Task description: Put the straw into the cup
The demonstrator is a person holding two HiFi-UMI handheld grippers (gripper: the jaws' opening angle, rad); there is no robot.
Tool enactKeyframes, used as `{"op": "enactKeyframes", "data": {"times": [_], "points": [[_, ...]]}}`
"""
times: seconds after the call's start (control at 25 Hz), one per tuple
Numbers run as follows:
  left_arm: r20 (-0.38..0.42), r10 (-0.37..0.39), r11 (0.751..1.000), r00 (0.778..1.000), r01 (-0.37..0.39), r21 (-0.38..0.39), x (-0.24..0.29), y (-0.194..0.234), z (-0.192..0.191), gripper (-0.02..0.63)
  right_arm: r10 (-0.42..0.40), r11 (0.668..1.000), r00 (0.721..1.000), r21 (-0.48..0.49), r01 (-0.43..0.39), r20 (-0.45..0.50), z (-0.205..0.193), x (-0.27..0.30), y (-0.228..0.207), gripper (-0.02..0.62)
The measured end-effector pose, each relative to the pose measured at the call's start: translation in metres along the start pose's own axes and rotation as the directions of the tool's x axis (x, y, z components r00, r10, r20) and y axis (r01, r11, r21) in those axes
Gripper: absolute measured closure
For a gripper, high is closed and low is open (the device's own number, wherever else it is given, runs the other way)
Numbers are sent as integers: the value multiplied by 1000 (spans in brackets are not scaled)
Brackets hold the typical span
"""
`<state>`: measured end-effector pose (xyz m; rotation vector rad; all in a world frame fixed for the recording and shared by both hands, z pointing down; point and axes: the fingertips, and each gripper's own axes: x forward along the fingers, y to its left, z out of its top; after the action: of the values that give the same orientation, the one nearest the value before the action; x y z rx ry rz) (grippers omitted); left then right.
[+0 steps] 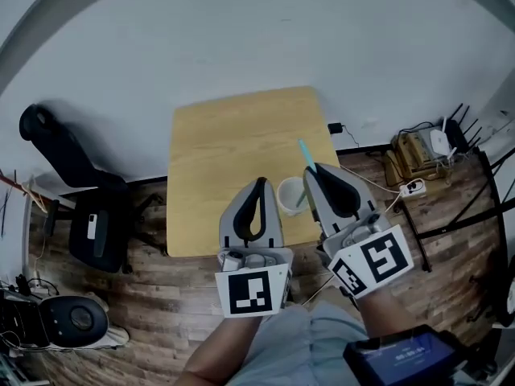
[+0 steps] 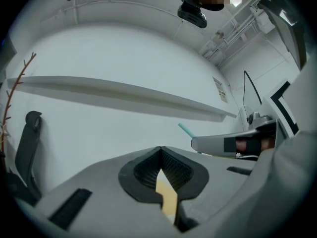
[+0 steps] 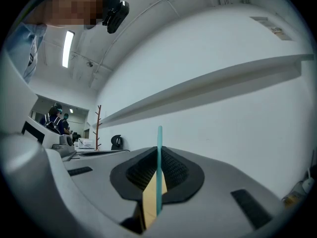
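A white cup [image 1: 288, 193] stands near the front edge of the wooden table [image 1: 233, 135]. My right gripper [image 1: 312, 170] is just right of the cup and shut on a teal straw [image 1: 306, 153]. The straw's top sticks up past the fingertips, and its lower end shows at the cup's rim. In the right gripper view the straw [image 3: 159, 167] runs upright between the closed jaws of the right gripper [image 3: 158, 155]. My left gripper [image 1: 259, 185] hovers left of the cup, shut and holding nothing. From the left gripper [image 2: 161, 150] I see the straw's tip [image 2: 186, 130] above the right gripper [image 2: 218, 144].
A black office chair [image 1: 72, 191] stands left of the table. On the floor to the right lie a power strip [image 1: 410, 187], cables, and a box with a router [image 1: 438, 143]. A black metal rack [image 1: 483, 207] is at the far right. The white wall is behind the table.
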<state>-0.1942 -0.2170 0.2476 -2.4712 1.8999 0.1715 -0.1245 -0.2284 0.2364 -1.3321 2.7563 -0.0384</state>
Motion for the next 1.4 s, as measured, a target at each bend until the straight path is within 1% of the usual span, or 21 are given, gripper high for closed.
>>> {"op": "enactKeyframes", "data": {"times": [0.2,0.36,0.44,0.64,0.76,0.96,1.2,1.4], "points": [[16,-26,1000,1000,26,4,12,7,6,607,-22,1000,1000,-18,22,14,6,10,-3,577],[-8,-54,998,999,54,14,25,12,-6,607,-52,998,999,-19,52,3,-1,21,-18,577],[-16,-55,998,998,55,13,33,13,-14,607,-57,998,998,-9,57,-13,-9,25,-25,577],[-75,-45,999,996,44,-10,53,14,-39,607,-56,998,996,28,58,-75,-38,34,-42,577],[-98,-31,999,995,29,-28,64,18,-51,607,-43,997,993,52,49,-108,-56,42,-49,577],[-138,-29,998,990,22,-51,76,15,-76,607,-24,995,988,92,38,-156,-85,51,-56,577],[-207,-24,997,978,9,-74,77,16,-110,607,4,990,975,139,27,-220,-124,54,-54,577],[-253,-23,996,967,-1,-94,82,16,-140,607,12,983,964,177,37,-266,-159,54,-61,577]]}}
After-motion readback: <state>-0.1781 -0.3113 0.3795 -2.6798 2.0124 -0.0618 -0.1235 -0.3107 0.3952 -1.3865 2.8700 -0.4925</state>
